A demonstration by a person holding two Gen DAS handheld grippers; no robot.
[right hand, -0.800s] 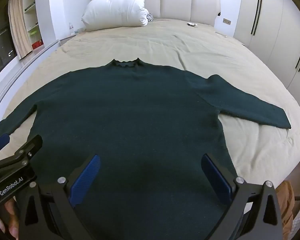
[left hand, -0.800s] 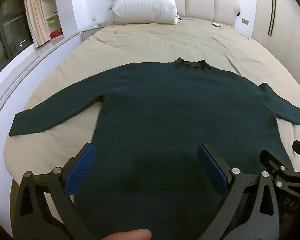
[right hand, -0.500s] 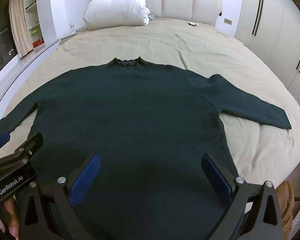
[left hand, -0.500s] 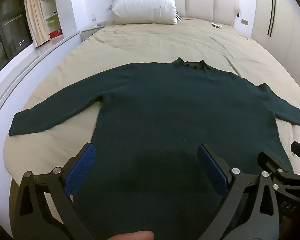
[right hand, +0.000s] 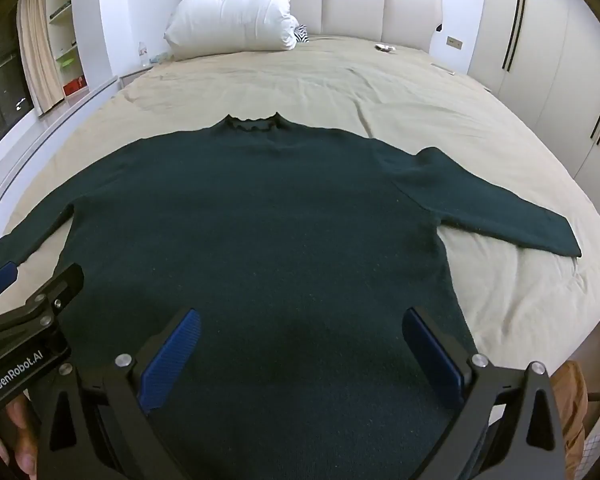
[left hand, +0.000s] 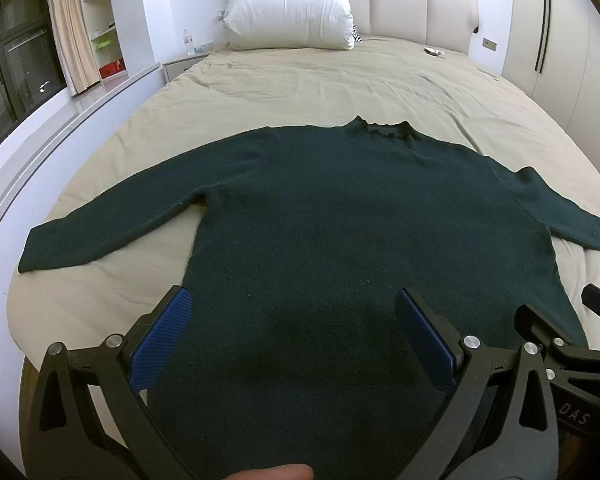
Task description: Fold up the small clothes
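**Hovering over the flat sweater**

Holding both claws above the hem end, you have the dark green sweater [left hand: 340,240] spread flat on the beige bed [left hand: 300,80], with both sleeves stretched out to the sides and the collar toward the white pillow [left hand: 288,6]. Your left claw [left hand: 292,336] is wide open, its blue pads [left hand: 160,344] far apart, and it holds nothing. Your right claw [right hand: 300,356] is also wide open and holds nothing. On the body of the left claw, seen from the right wrist, you can read "GenRobot.AI". On the right claw, seen from the left wrist, the letters "DAS" are visible.
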